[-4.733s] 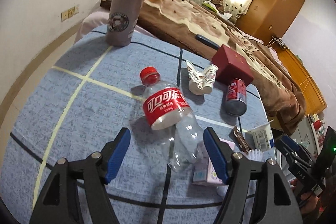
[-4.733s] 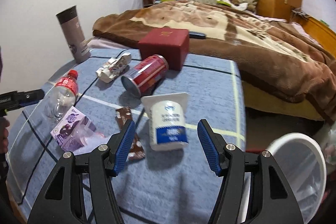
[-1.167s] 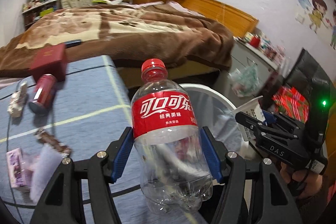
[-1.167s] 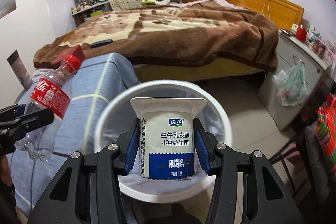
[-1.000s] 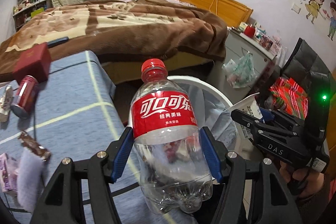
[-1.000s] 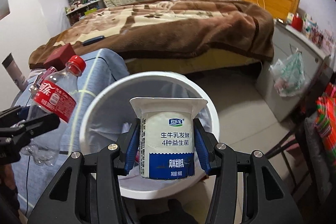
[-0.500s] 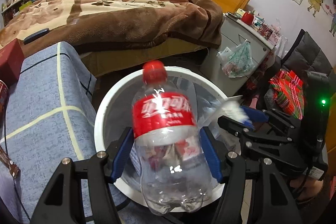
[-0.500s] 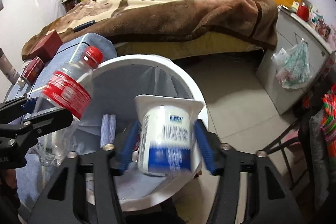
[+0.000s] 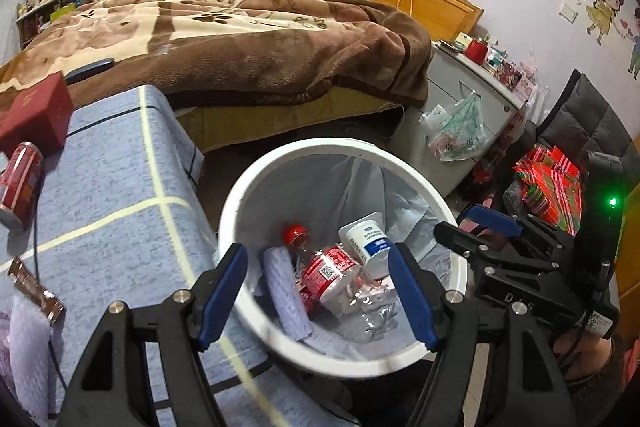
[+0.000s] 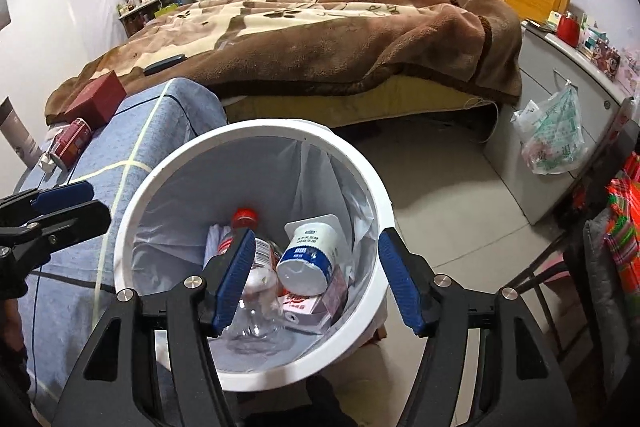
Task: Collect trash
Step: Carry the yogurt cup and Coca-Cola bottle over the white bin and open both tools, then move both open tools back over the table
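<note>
While both pairs of blue pads stood apart with nothing clamped between them, the jaws of the left gripper [image 9: 318, 291] and of the right gripper [image 10: 318, 281] having just been opening, the dropped items were seen lying at the bottom of the white bin [image 10: 168, 167]. The plastic bottle [image 9: 336, 275] lay on its side with its red cap toward the far wall of the bin, and the yogurt cup [image 10: 308, 253] was tipped against it, resting partly on a pink carton [image 10: 312, 305]; a folded blue cloth [image 9: 286, 291] lay to the left of the bottle. Both grippers were held above the bin's mouth, the right one just to the right of the left one, so a clash between them was judged possible if either were swung sideways carelessly. The bin's thin liner [image 10: 320, 171] hung loosely and could be snagged by a finger that was lowered too far. To the left, on the blue-covered table [image 9: 120, 167], a red can [image 9: 20, 183] lay on its side near a red box [image 9: 36, 115], and a brown wrapper [image 9: 36, 287] lay nearer; these were judged as trash yet to be collected. The can, being round and on its side, could be rolled off the table by a glancing touch, and the flat wrapper could be missed or pushed along the cloth instead of being pinched.
</note>
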The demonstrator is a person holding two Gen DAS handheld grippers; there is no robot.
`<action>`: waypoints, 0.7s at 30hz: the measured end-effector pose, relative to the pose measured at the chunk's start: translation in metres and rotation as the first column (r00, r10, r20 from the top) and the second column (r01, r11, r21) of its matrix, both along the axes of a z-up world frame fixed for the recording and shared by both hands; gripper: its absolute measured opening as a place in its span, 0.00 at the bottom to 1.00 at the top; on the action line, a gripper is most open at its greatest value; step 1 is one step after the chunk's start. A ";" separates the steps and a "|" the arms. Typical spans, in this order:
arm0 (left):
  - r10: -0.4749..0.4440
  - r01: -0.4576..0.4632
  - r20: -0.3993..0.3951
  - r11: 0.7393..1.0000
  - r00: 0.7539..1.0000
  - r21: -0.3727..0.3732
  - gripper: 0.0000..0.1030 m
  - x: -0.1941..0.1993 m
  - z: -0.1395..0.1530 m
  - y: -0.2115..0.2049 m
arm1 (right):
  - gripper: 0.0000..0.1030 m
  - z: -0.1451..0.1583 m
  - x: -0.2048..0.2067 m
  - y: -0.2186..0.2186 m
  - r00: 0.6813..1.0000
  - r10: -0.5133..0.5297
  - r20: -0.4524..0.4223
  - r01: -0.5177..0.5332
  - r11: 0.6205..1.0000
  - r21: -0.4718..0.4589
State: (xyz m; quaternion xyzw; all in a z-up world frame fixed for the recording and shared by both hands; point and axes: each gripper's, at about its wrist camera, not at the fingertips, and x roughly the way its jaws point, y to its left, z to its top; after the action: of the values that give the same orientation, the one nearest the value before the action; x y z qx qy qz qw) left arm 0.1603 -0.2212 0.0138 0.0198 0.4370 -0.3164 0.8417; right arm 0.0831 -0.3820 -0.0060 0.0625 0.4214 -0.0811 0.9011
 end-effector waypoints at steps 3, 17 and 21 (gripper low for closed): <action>0.023 -0.023 0.013 1.000 1.000 -0.003 0.72 -0.003 0.004 0.016 | 0.64 0.004 -0.003 0.006 1.000 0.001 0.020 -0.001 1.000 0.002; 0.175 -0.173 0.063 0.984 0.983 -0.040 0.73 -0.019 0.018 0.114 | 0.64 0.020 -0.005 0.059 0.994 0.058 0.090 -0.060 0.998 0.021; 0.214 -0.212 0.079 0.977 0.974 -0.040 0.72 -0.025 0.019 0.138 | 0.64 0.022 -0.004 0.075 0.991 0.078 0.107 -0.082 0.996 0.032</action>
State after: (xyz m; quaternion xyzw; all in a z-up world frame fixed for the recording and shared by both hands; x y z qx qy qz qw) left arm 0.1351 -0.0835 0.0329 -0.0271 0.3964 -0.2300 0.8884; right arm 0.0793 -0.3074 0.0155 0.0664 0.3766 -0.0338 0.9234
